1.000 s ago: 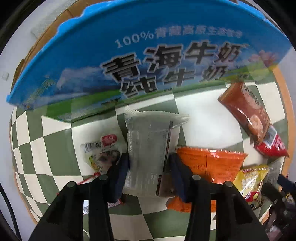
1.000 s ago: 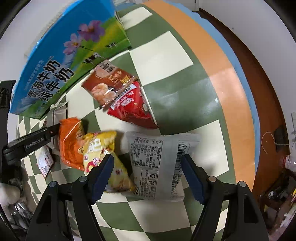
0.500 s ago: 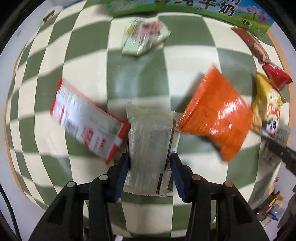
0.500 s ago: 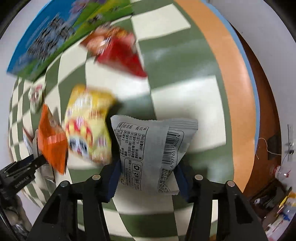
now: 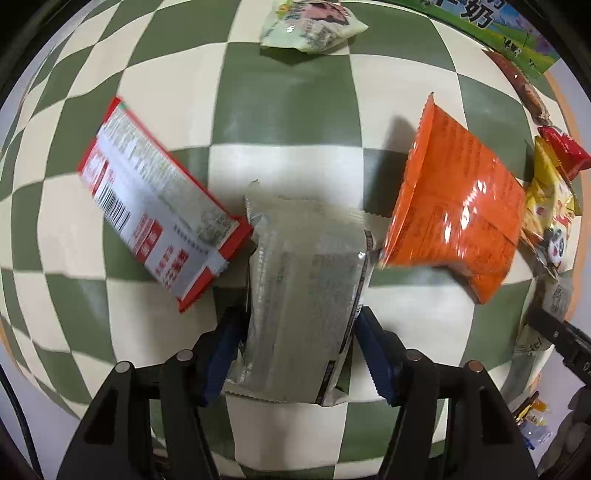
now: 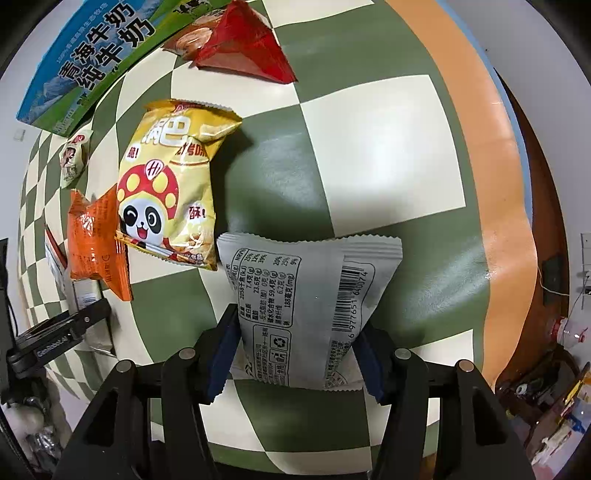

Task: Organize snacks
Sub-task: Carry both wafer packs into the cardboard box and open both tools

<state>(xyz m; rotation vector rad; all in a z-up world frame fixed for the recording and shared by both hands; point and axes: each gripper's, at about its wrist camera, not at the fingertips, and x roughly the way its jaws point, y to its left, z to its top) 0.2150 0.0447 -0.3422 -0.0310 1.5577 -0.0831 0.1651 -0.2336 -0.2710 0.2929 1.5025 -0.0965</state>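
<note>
Green-and-cream checked cloth covers the table, with an orange border at its far edge; a blue milk carton lies at the back. Loose on the cloth are a yellow panda bag, an orange bag, a red packet, a red-and-white packet and a pale green pouch. Left gripper is clamped on a silvery pack, its blue pads pressing both sides. Right gripper is clamped on a grey pack, barcode side showing, just beside the panda bag
</note>
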